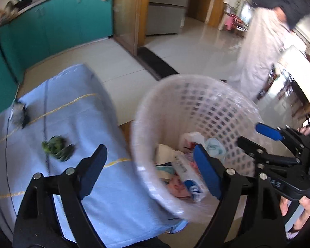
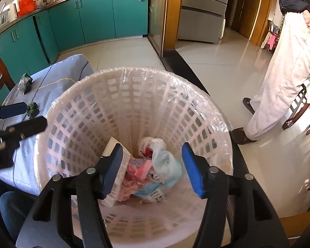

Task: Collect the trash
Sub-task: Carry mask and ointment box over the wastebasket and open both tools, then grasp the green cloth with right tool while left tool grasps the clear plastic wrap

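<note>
Now the biggest thing is the bench [image 1: 76,107] under its pale blue cloth, with the white lattice bin [image 2: 134,95] close against its edge, a clear liner inside. Wrappers, a box and a knotted bag [image 2: 153,144] lie heaped in the bin's bottom. Above that heap hangs the right tool [image 2: 153,165], jaws apart and empty. The left tool [image 1: 153,169] spans the bin's rim, jaws wide, nothing between them. On the cloth remain a crumpled green scrap [image 1: 57,147] and, further back, a grey crumpled wrapper [image 1: 19,114].
</note>
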The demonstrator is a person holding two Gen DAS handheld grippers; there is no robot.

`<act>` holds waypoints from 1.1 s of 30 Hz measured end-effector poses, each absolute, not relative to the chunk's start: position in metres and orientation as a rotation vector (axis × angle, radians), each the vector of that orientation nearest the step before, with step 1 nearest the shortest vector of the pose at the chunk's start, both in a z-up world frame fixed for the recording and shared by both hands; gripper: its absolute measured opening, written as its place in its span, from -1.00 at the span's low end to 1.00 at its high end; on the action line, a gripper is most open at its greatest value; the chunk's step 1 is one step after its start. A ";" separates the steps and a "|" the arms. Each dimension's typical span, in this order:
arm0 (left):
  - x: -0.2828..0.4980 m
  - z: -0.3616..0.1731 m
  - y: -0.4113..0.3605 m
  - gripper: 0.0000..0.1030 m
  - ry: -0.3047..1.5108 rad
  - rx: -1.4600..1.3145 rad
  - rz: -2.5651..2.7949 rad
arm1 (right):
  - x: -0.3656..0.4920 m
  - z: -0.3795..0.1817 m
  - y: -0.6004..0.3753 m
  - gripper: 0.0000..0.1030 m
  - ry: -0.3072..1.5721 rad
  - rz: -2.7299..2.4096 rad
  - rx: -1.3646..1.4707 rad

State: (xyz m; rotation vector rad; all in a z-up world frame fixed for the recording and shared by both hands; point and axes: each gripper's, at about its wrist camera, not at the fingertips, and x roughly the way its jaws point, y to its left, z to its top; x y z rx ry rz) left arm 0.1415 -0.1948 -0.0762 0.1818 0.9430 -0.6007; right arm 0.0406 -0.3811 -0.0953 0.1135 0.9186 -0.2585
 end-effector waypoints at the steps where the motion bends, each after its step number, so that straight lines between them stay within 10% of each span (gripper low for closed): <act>1: 0.148 -0.077 -0.186 0.67 0.950 0.163 -0.586 | 0.043 -0.094 -0.378 0.16 0.918 -0.252 0.109; 18: 0.228 -0.082 -0.002 0.67 0.926 0.073 -0.103 | 0.100 -0.058 -0.265 0.16 0.843 0.015 0.038; 33: 0.336 -0.111 0.014 0.91 0.979 0.006 -0.040 | 0.222 -0.125 -0.147 0.16 0.962 0.152 0.013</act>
